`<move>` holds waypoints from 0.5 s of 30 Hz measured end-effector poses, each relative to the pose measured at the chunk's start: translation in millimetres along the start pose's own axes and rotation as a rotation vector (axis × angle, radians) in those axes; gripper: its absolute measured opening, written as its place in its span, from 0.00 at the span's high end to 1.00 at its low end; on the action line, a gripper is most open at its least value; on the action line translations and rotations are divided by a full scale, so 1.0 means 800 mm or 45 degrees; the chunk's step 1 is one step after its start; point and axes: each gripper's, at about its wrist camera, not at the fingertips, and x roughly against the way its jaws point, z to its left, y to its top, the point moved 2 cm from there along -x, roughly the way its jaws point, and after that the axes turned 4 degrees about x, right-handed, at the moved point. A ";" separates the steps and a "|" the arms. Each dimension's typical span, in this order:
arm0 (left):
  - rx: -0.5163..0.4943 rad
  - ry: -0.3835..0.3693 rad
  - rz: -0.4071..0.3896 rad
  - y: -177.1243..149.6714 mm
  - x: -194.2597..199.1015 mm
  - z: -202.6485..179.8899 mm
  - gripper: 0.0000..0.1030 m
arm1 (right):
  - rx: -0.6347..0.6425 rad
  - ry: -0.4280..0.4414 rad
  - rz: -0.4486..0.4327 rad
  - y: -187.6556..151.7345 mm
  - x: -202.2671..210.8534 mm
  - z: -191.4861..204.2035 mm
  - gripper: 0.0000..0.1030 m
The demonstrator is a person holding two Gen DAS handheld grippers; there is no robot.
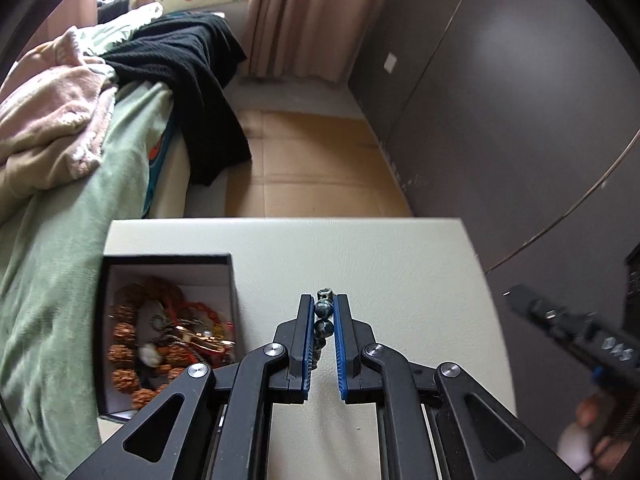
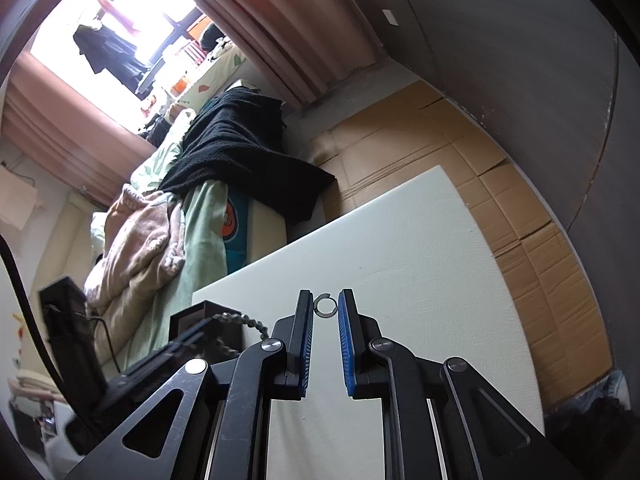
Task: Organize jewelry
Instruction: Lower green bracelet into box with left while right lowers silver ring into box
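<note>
A string of dark blue-green beads (image 1: 323, 311) is pinched between the blue pads of my left gripper (image 1: 324, 298), which is shut on it; the rest of the bracelet hangs below the fingers above the cream table (image 1: 400, 264). Left of it stands an open black box (image 1: 168, 257) holding brown seed beads and red cords. My right gripper (image 2: 326, 296) is shut on a small silver ring (image 2: 326, 315) at its fingertips, just above the table (image 2: 420, 248). In the right wrist view the left gripper (image 2: 168, 352) carries the trailing bracelet (image 2: 244, 320) in front of the box (image 2: 200, 312).
A bed with a green blanket (image 1: 60, 260), pink fleece (image 1: 48, 120) and a black knit throw (image 1: 192, 80) runs along the table's left side. Flattened cardboard (image 1: 312, 168) covers the floor beyond the table's far edge. A dark wall (image 1: 500, 100) stands to the right.
</note>
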 end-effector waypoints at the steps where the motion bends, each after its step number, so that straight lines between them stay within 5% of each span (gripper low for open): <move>1: 0.003 -0.006 -0.017 0.003 0.008 0.003 0.91 | 0.007 0.003 0.001 -0.001 -0.001 0.003 0.86; 15: 0.124 -0.036 -0.157 0.020 0.074 0.059 0.91 | 0.095 0.112 -0.001 -0.013 -0.019 0.066 0.86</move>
